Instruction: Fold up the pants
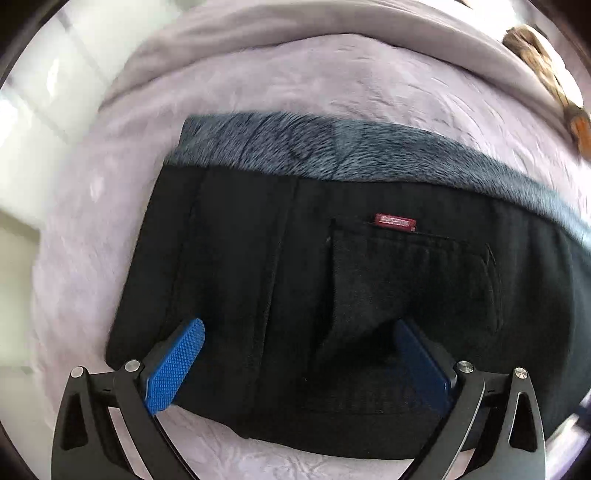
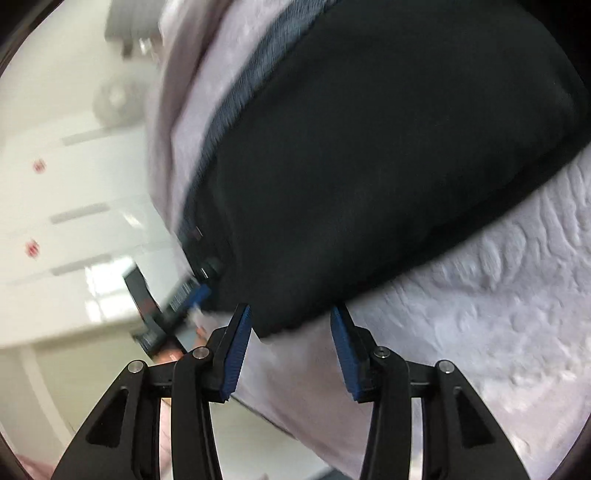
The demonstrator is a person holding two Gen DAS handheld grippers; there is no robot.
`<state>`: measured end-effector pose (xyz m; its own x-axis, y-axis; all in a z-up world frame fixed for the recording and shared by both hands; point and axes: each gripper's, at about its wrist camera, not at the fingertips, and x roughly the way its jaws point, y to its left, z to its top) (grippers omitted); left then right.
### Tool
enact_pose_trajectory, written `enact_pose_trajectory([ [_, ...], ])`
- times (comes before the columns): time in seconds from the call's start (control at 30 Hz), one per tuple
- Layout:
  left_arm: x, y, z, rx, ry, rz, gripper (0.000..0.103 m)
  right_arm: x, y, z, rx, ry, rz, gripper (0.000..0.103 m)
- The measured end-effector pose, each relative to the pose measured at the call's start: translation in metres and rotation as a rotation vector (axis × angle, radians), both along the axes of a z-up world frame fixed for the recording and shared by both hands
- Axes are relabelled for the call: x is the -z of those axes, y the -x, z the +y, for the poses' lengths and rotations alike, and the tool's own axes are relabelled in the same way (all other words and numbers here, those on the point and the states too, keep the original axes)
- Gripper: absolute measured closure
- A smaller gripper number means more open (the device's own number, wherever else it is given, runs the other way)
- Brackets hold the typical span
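Note:
Black pants (image 1: pixel 258 258) lie folded on a lilac bedspread (image 1: pixel 295 81), a back pocket with a red label (image 1: pixel 396 222) facing up. A fuzzy blue-grey lining (image 1: pixel 332 147) shows along their far edge. My left gripper (image 1: pixel 299 325) points down over the near part of the pants, jaws wide open, blue pads apart with cloth below. In the right wrist view the pants (image 2: pixel 369 147) fill the upper middle. My right gripper (image 2: pixel 291 314) stands open at their near corner, which lies loosely between the fingertips. The left gripper (image 2: pixel 184 295) shows blurred at the pants' left end.
The bedspread (image 2: pixel 480 314) extends to the right of the pants. A grey folded cover (image 1: pixel 295 22) lies along the bed's far side, with a brown object (image 1: pixel 535 55) at the far right. White cupboard fronts (image 2: pixel 55 184) and pale floor lie beyond the bed's left edge.

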<state>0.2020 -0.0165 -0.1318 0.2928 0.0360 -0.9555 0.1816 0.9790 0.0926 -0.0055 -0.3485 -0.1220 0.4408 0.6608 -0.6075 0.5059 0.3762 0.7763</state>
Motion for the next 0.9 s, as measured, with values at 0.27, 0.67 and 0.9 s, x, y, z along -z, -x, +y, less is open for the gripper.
enact_pose_trajectory([
  [0.27, 0.000, -0.006, 0.001, 0.010, 0.005, 0.003, 0.000, -0.017, -0.017, 0.013, 0.035, 0.066, -0.030, 0.094],
  [0.67, -0.045, 0.030, -0.031, 0.123, -0.049, -0.067, 0.000, -0.036, 0.008, 0.001, -0.062, 0.263, 0.047, 0.083],
  [0.9, -0.037, 0.066, -0.144, 0.320, -0.009, -0.054, 0.000, -0.078, -0.044, -0.026, -0.208, 0.714, 0.013, 0.075],
])
